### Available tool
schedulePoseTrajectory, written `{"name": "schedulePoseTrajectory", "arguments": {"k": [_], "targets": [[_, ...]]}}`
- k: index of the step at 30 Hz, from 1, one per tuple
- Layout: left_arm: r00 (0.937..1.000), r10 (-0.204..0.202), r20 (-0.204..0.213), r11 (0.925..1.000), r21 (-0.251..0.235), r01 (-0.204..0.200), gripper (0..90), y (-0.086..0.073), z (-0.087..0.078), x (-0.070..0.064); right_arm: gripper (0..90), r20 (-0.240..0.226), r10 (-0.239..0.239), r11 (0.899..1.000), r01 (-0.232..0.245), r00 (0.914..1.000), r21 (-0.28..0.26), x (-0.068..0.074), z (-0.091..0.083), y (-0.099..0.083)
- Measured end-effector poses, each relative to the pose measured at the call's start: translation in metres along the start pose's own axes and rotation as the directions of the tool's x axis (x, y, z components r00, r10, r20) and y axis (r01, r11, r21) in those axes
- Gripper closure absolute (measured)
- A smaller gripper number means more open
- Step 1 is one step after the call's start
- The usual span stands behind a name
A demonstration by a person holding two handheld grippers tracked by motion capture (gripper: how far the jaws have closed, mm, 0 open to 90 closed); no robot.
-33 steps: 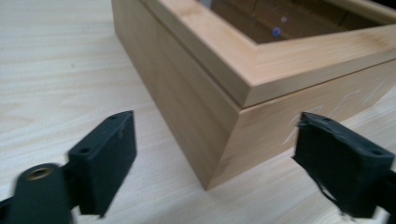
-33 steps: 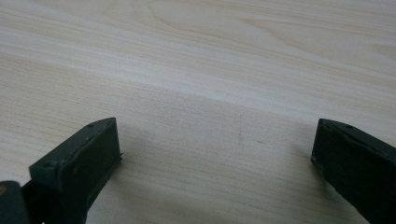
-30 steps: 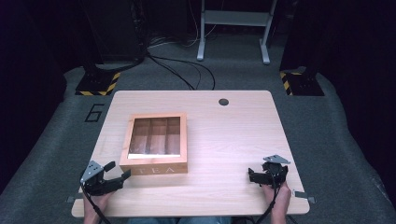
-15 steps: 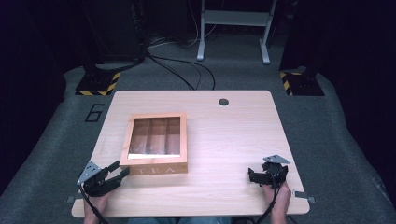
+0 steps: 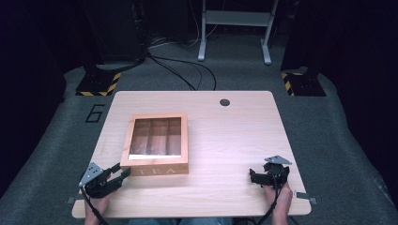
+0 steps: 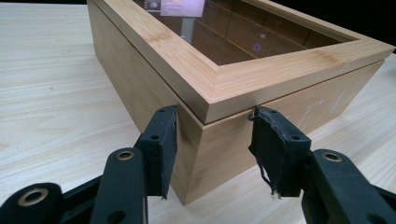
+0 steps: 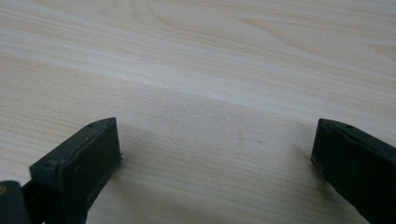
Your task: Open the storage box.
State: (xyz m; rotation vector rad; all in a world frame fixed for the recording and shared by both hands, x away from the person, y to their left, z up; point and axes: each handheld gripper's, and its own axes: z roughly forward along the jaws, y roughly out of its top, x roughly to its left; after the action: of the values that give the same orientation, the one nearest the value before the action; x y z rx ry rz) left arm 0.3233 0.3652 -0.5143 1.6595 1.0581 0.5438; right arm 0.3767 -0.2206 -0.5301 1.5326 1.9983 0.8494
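A wooden tea box (image 5: 159, 169) with a glass lid and "TEA" on its front stands shut on the left half of the table (image 5: 225, 140). My left gripper (image 5: 121, 171) is open at the box's near left corner. In the left gripper view the box (image 6: 261, 79) is close up and the left gripper (image 6: 212, 123) straddles that corner just under the lid's edge. One pad is by the side face and one by the front face; I cannot tell if they touch. My right gripper (image 5: 252, 177) rests open on the bare table near the front right, and the right gripper (image 7: 215, 140) has nothing between its jaws.
A dark round cable hole (image 5: 225, 102) sits near the table's far edge. Beyond the table are grey floor, black cables (image 5: 187, 75), a white stand's legs (image 5: 234, 28) and yellow-black striped feet (image 5: 98, 86). A person's hands come in at the table's front edge.
The left gripper has shifted only slightly at the box's corner. The box and the right gripper are where they were.
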Motion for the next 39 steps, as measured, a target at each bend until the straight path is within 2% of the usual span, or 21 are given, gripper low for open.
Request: {"name": "schedulePoseTrajectory", "arguments": {"k": [16,21,23,24,31,35,36,38,39], "targets": [[0.9989,0.038,-0.028,0.9987,-0.033,-0.039,49.6,-0.002,0.001,-0.003,0.8,0.000,0.000,1.000,0.000,1.0000,0.000,0.000,0.000,0.000],[0.9987,0.044,-0.025,0.9986,-0.028,-0.045,49.3,-0.001,0.001,-0.003,0.8,0.000,0.000,1.000,0.000,1.0000,0.000,0.000,0.000,0.000],[0.9980,0.047,-0.041,0.9981,-0.038,-0.049,49.1,-0.001,0.001,-0.005,0.8,0.000,0.000,1.000,0.000,1.0000,0.000,0.000,0.000,0.000],[0.9983,0.049,-0.032,0.9981,-0.035,-0.050,49.0,-0.001,0.001,-0.004,0.8,0.000,0.000,1.000,0.000,1.0000,0.000,0.000,0.000,0.000],[0.9962,0.073,-0.048,0.9960,-0.048,-0.075,48.9,0.002,0.001,-0.007,0.8,0.000,0.000,1.000,0.000,1.0000,0.000,0.000,0.000,0.000],[0.9953,0.076,-0.061,0.9948,-0.063,-0.079,48.5,0.005,0.001,-0.009,0.8,0.000,0.000,1.000,0.000,1.0000,0.000,0.000,0.000,0.000],[0.9940,0.087,-0.067,0.9928,-0.077,-0.092,48.5,0.006,0.001,-0.010,0.8,0.000,0.000,1.000,0.000,1.0000,0.000,0.000,0.000,0.000],[0.9932,0.093,-0.070,0.9926,-0.072,-0.098,48.0,0.008,0.000,-0.010,0.8,0.000,0.000,1.000,0.000,1.0000,0.000,0.000,0.000,0.000],[0.9927,0.093,-0.077,0.9912,-0.087,-0.099,47.9,0.009,0.001,-0.011,0.8,0.000,0.000,1.000,0.000,1.0000,0.000,0.000,0.000,0.000]]}}
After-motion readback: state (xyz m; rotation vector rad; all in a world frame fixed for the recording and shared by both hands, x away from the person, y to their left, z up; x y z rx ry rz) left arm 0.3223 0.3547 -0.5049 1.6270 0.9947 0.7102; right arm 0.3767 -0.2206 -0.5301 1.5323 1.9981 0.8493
